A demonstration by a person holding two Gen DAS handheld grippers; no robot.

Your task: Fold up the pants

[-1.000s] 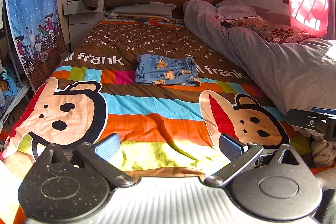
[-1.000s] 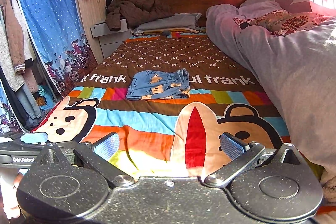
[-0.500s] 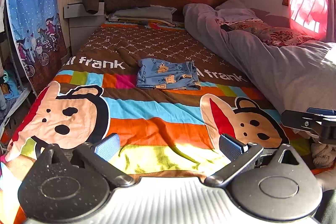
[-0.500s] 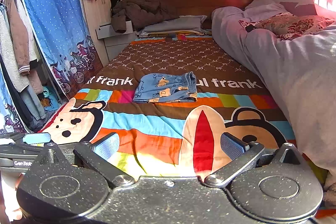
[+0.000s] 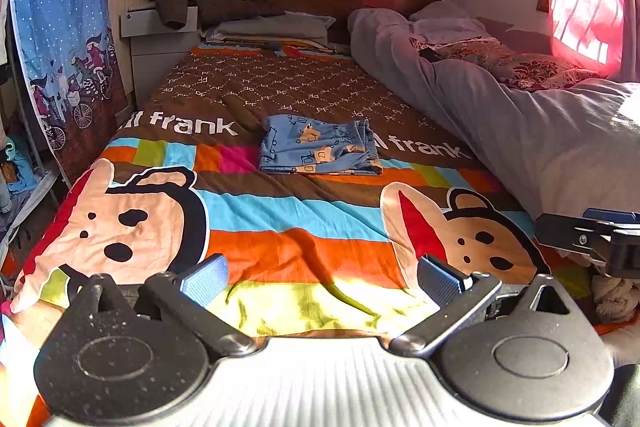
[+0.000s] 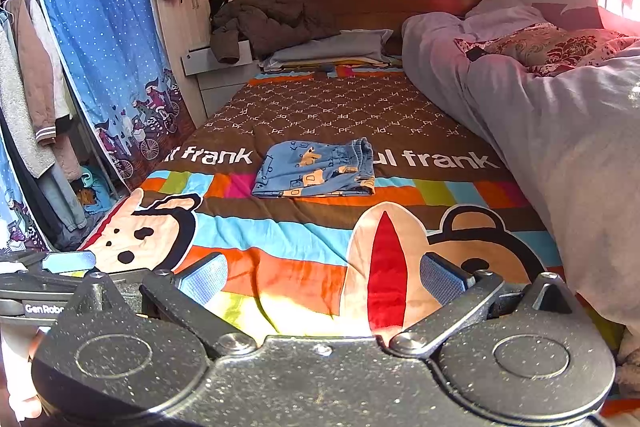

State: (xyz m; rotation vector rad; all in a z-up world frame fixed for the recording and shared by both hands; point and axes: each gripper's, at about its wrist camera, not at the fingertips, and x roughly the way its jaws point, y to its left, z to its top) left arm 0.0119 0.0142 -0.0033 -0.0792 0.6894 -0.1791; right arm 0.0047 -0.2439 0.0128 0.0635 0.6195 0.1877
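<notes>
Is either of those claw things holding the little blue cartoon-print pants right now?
No, the blue cartoon-print pants lie folded on the colourful striped bedspread, far beyond both open grippers.

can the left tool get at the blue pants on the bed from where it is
Probably yes. The left tool is open and empty, and only bare bedspread lies between it and the folded blue pants; it still has to travel forward, since they lie well ahead.

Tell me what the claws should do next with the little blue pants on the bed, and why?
Probably nothing more than stay back. The blue pants already lie in a small folded bundle on the striped bedspread, far from both claws. The left claw and right claw are both open and empty. If anything, one might reach forward to flatten the bundle.
</notes>
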